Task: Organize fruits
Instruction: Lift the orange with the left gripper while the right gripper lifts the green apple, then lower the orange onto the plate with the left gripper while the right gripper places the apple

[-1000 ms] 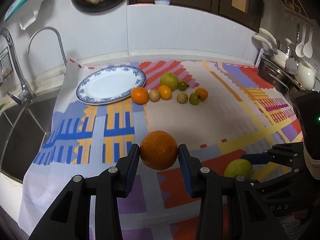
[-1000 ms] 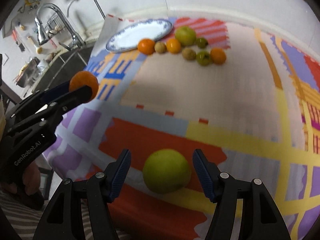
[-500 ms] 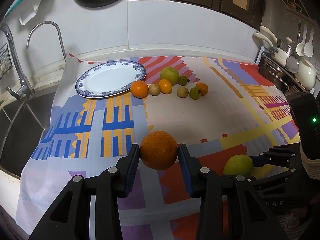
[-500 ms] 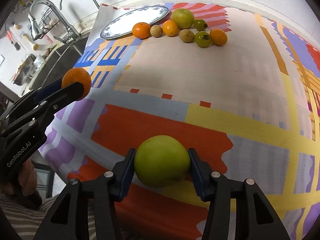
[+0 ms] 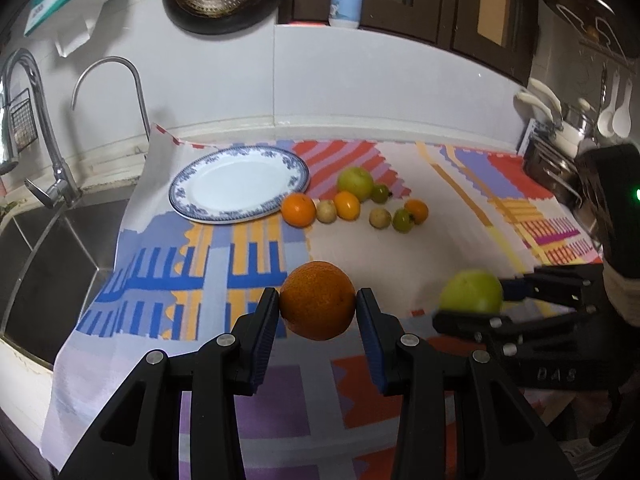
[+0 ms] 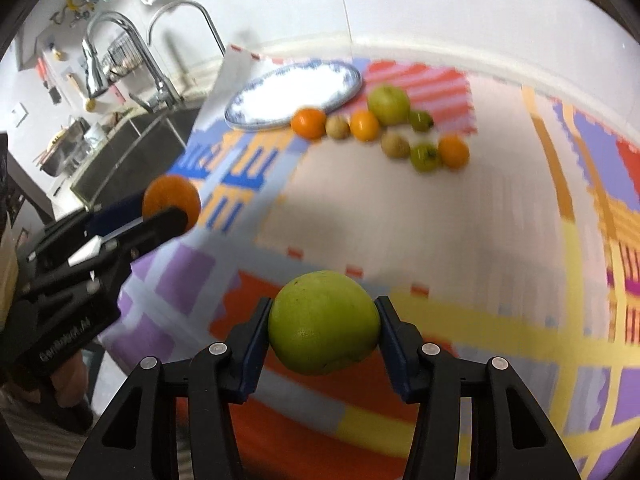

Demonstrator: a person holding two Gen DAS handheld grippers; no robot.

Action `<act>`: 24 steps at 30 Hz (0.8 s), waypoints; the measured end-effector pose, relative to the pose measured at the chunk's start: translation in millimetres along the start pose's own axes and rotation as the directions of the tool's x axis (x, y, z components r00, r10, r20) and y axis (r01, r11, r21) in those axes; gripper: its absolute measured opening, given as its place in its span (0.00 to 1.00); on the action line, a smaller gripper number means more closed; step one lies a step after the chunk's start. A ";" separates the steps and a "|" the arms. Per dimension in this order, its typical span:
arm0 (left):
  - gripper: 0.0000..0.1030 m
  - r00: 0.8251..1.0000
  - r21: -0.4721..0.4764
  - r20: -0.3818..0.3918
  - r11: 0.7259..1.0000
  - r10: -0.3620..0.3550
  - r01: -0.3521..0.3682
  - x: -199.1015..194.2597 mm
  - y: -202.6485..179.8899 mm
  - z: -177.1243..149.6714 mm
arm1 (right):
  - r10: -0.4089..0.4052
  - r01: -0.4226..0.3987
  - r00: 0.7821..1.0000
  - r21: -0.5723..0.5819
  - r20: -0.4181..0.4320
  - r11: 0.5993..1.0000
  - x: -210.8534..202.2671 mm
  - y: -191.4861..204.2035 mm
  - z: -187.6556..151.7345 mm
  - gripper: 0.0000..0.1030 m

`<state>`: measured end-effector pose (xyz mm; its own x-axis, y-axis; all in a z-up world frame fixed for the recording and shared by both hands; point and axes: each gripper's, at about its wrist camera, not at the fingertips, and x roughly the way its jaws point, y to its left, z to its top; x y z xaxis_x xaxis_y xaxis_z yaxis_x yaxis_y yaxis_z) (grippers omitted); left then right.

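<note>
My left gripper (image 5: 317, 304) is shut on a large orange (image 5: 317, 299) and holds it above the patterned cloth. My right gripper (image 6: 323, 322) is shut on a green apple (image 6: 323, 322) and holds it lifted off the cloth; it also shows at the right of the left wrist view (image 5: 471, 291). The held orange shows at the left of the right wrist view (image 6: 171, 198). An empty blue-rimmed white plate (image 5: 240, 185) lies at the far left of the cloth. Several small fruits lie beside it: an orange (image 5: 298, 209), a green apple (image 5: 355, 183), small green and brown fruits.
A sink (image 5: 48, 256) with a tap (image 5: 48, 128) lies left of the cloth. Pots and utensils (image 5: 560, 152) stand at the far right. The cloth's near edge hangs over the counter front (image 5: 52, 400). The tiled wall (image 5: 360, 80) closes the back.
My right gripper closed on the green apple and lifted it off the cloth. Both grippers moved forward toward the plate and fruit, with the orange still held in the left.
</note>
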<state>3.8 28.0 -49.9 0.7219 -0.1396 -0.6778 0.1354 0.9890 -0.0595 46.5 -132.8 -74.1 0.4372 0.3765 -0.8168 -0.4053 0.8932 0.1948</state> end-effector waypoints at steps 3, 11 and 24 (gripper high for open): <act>0.38 1.000 -0.010 0.019 1.000 0.009 -0.009 -0.9 5.2 8.7 | 0.007 -0.006 0.999 -0.017 0.053 1.000 -3.0 3.0 18.6 0.50; 0.38 0.993 -0.017 0.097 0.998 0.061 -0.060 2.2 23.7 42.0 | 0.017 -0.004 0.983 -0.072 0.185 0.997 -5.2 10.0 74.1 0.50; 0.38 0.984 -0.039 0.133 0.992 0.120 -0.116 47.4 66.1 105.8 | 0.051 -0.019 0.975 -0.151 0.217 0.988 32.4 11.4 165.2 0.50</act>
<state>118.7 81.5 -8.5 0.8169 -0.0247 -0.5763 0.0238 0.9997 -0.0092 188.7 -69.8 -8.6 0.5795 0.4663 -0.6683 -0.5301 0.8386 0.1254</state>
